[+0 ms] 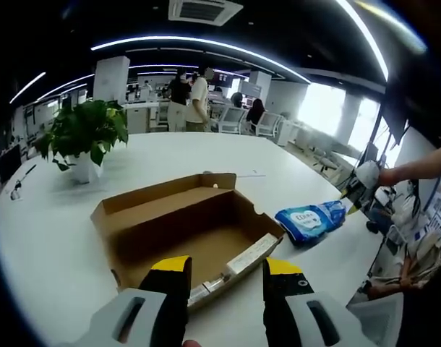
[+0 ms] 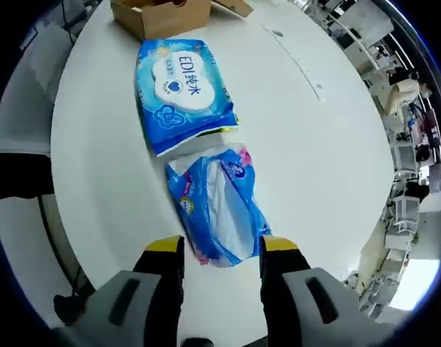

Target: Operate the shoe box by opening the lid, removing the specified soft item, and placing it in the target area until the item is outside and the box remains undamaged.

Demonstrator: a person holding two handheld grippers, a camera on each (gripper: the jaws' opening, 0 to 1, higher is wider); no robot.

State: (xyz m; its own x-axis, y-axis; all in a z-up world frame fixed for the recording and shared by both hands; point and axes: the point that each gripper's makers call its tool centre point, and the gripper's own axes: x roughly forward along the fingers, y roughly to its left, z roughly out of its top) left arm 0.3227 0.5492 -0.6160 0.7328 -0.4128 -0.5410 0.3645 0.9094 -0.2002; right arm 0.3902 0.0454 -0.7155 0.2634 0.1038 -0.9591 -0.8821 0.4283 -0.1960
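The brown cardboard shoe box [image 1: 184, 220] lies open on the white table [image 1: 54, 238], and its inside looks bare. My left gripper [image 1: 226, 269] is open just short of the box's near wall, holding nothing. To the right of the box lies a blue wipes pack [image 1: 311, 220] [image 2: 184, 87]. A soft blue tissue packet [image 2: 219, 206] rests on the table beside the wipes pack. Its near end sits between the spread jaws of my right gripper [image 2: 220, 253], which is open. In the left gripper view the right gripper [image 1: 356, 189] comes in from the right, at the packs' far end.
A potted plant [image 1: 83, 137] stands on the table at the far left. A corner of the box [image 2: 159, 16] shows at the top of the right gripper view. The table's curved edge [image 2: 61, 181] runs close by the packs. People and desks are far behind.
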